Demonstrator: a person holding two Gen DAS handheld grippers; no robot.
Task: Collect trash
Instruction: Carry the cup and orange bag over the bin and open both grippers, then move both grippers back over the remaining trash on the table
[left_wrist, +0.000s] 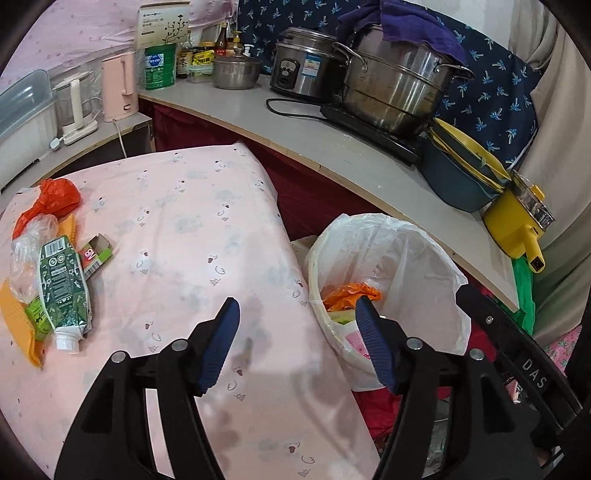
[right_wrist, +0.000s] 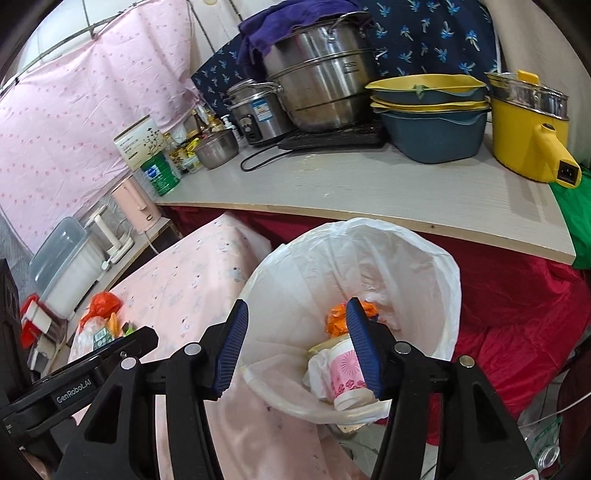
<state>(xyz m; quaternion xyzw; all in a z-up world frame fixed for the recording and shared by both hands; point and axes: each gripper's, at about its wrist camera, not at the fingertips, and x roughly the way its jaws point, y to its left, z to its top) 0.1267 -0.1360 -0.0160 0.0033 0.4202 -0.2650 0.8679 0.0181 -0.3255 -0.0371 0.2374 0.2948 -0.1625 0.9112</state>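
A white-lined bin (left_wrist: 399, 254) (right_wrist: 303, 266) stands beside the pink-clothed table (left_wrist: 207, 229). Inside lie an orange wrapper (right_wrist: 334, 317) and a pink flowered cup (right_wrist: 347, 376). My left gripper (left_wrist: 295, 314) is open and empty, straddling the table's right edge and the bin rim. My right gripper (right_wrist: 295, 317) is open and empty above the bin mouth. On the table's left lies a trash pile: a green squeezed pouch with a white cap (left_wrist: 64, 288), a red plastic bag (left_wrist: 55, 201), clear plastic (left_wrist: 29, 254), an orange corrugated piece (left_wrist: 18, 321) and a small green-red carton (left_wrist: 96, 254).
A grey counter (left_wrist: 332, 151) behind holds a large steel pot (left_wrist: 395, 85), a rice cooker (left_wrist: 306, 66), stacked blue-yellow basins (left_wrist: 461, 173) and a yellow electric pot (left_wrist: 521, 221). A pink kettle (left_wrist: 118, 86) stands far left. Red cloth (right_wrist: 517, 314) lies beyond the bin.
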